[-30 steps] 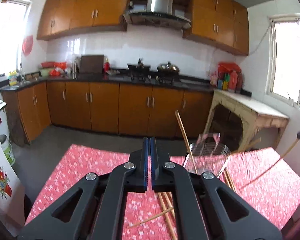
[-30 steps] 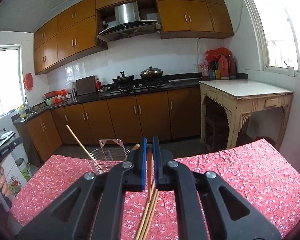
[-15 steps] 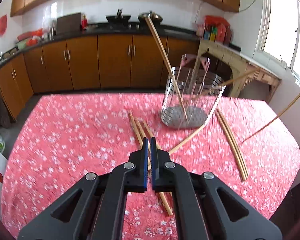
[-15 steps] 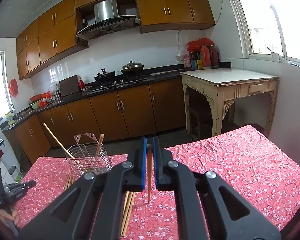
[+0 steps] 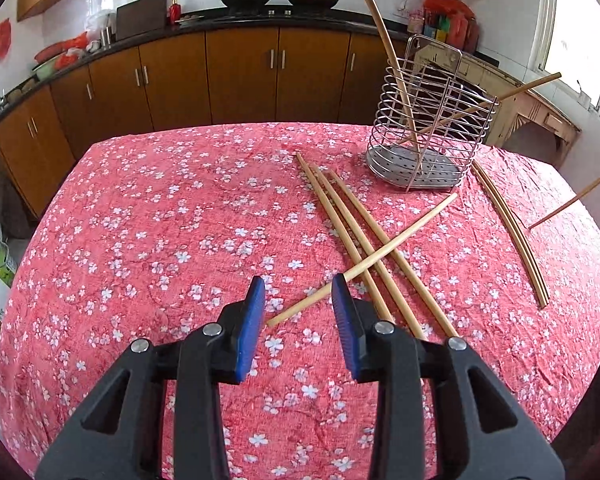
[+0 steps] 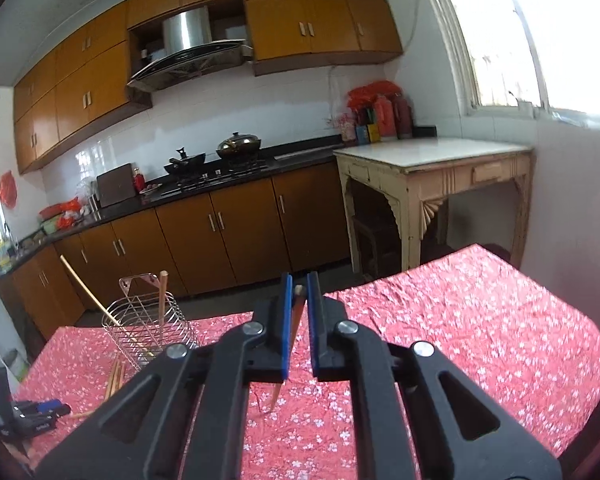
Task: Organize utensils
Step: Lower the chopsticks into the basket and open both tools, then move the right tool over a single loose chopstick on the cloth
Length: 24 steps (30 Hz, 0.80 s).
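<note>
My left gripper (image 5: 298,282) hangs low over the red floral tablecloth (image 5: 160,220), and its jaws are opening. Nothing is pressed between the blue pads. The near end of a slanted chopstick (image 5: 384,252) lies on the cloth under the gap. That stick crosses three parallel chopsticks (image 5: 340,216). A wire utensil basket (image 5: 428,120) stands behind them with two chopsticks leaning in it. My right gripper (image 6: 299,285) is shut on one chopstick (image 6: 276,390), whose thin tip points down at the cloth. The basket (image 6: 148,328) is at the left in the right wrist view.
Two more chopsticks (image 5: 508,236) lie right of the basket. The held stick (image 5: 576,198) slants in the air at the right edge. Kitchen cabinets (image 5: 240,68) run behind the table, and a cream side table (image 6: 432,168) stands by the window. The left gripper (image 6: 32,412) shows low left.
The left gripper has dropped toward the cloth and tilted down, and its jaws have parted. The right gripper has shifted sideways with its chopstick; the basket now sits further left in its view.
</note>
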Motion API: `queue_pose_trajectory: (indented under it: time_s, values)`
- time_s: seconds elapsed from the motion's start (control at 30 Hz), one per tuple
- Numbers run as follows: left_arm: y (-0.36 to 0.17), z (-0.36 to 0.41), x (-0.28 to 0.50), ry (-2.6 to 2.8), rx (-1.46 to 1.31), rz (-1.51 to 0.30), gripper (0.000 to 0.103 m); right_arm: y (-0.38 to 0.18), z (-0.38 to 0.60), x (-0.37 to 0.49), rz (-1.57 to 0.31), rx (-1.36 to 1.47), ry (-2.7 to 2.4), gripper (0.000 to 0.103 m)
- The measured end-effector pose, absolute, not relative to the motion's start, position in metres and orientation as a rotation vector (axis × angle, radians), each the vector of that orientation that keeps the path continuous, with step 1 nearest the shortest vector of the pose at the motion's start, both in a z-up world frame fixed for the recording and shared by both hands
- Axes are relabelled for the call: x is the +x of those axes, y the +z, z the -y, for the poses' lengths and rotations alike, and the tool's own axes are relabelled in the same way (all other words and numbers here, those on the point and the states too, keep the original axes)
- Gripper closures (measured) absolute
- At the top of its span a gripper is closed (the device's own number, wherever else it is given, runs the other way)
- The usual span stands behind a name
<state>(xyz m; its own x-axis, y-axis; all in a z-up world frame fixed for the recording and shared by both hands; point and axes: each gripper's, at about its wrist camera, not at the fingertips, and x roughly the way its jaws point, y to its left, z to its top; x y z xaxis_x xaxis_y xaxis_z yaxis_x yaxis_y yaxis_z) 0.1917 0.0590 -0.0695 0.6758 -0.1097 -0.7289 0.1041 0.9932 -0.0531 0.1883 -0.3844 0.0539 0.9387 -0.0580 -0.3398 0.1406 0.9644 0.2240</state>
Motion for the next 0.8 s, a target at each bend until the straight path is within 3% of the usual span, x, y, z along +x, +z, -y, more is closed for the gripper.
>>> queue_pose_trajectory:
  time_s: [0.5,0.8]
  values:
    - [-0.074,-0.060,0.184,-0.127,-0.017,-0.812,0.068,-0.049,0.436,0.092,-0.394,0.428,-0.193,0.090]
    - [-0.077,-0.059,0.179,-0.123,-0.014,-0.817,0.068,-0.111,0.428,0.119,-0.583,0.480,-0.130,0.089]
